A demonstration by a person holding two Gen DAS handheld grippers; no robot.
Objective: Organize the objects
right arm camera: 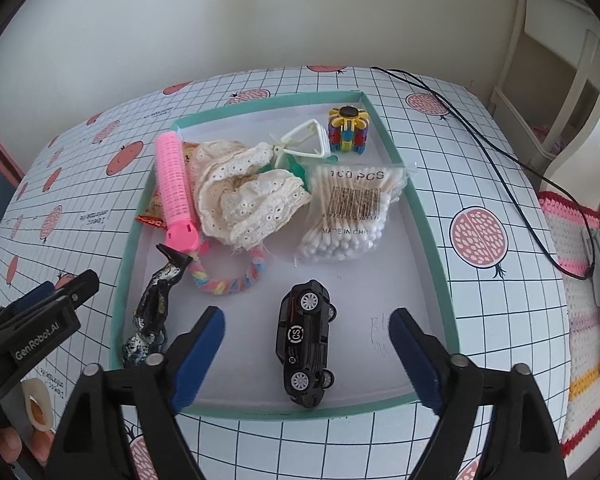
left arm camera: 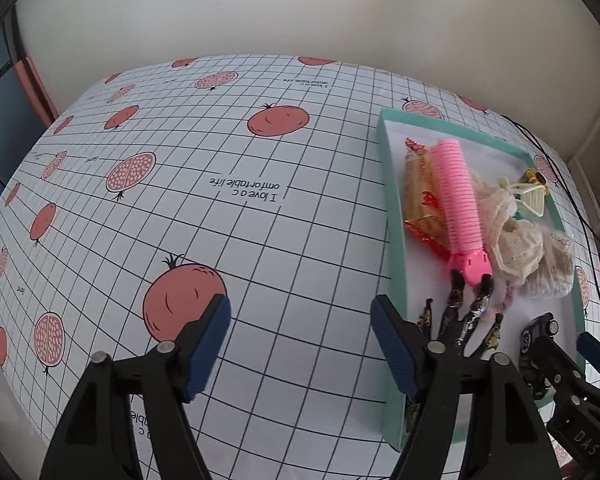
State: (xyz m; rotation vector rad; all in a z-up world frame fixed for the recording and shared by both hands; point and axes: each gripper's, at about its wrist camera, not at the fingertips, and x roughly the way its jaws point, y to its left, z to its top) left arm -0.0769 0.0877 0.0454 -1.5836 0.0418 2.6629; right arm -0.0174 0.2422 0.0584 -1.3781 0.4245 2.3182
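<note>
Car (right arm camera: 306,344) is lying sideways in the tray (right arm camera: 432,224); right hand-held gripper (right arm camera: 306,354), spread, is straddling it; centre before pinching

Tray (right arm camera: 432,216) sits on table (right arm camera: 500,128). Inside, seen from right wrist cam: toy car (right arm camera: 306,346) at 6 o'clock, on its side; cotton-swab pack (right arm camera: 350,210) at center-right; lace cloth (right arm camera: 244,196) center; hair roller (right arm camera: 176,192) at 9, w/ snack packet (right arm camera: 152,212) under it; spinner toy (right arm camera: 348,130) at 12.
</note>
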